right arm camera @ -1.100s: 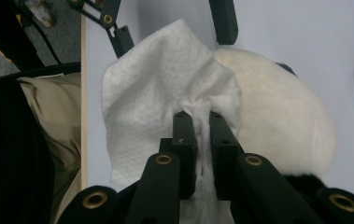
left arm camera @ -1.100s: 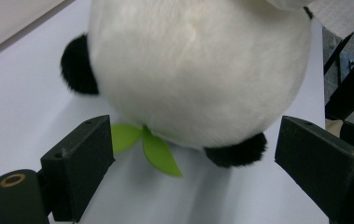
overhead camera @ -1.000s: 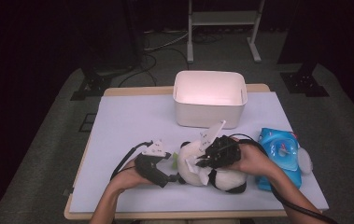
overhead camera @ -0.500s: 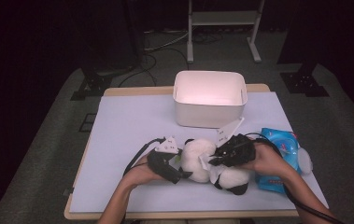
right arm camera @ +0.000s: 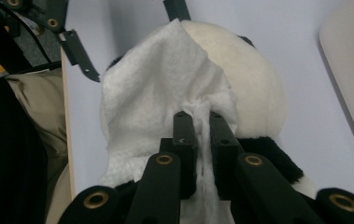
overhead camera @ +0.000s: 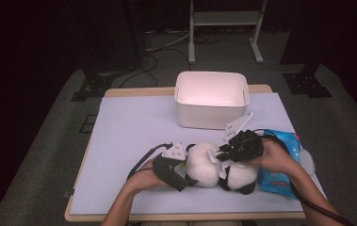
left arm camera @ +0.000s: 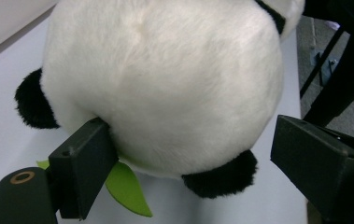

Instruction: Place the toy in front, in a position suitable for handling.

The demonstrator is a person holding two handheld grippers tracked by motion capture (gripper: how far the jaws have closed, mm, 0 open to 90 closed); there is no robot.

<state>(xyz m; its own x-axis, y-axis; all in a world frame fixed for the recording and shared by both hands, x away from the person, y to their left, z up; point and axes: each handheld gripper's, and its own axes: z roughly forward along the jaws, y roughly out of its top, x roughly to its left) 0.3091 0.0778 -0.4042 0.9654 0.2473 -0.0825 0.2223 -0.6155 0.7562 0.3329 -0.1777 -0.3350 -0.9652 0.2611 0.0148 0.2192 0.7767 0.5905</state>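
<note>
Right then, the panda toy (overhead camera: 214,165) lay near the front edge of the table (overhead camera: 133,127), its length running left to right between both hands. The right gripper (right arm camera: 201,122) pinched a white wipe (right arm camera: 156,88) draped over its head, while the left gripper (left arm camera: 184,154), jaws spread, straddled its round body.

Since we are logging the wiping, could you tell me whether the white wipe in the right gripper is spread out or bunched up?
Mostly spread: the white wipe drapes over the panda plush, gathered only where the right gripper pinches it.
</note>
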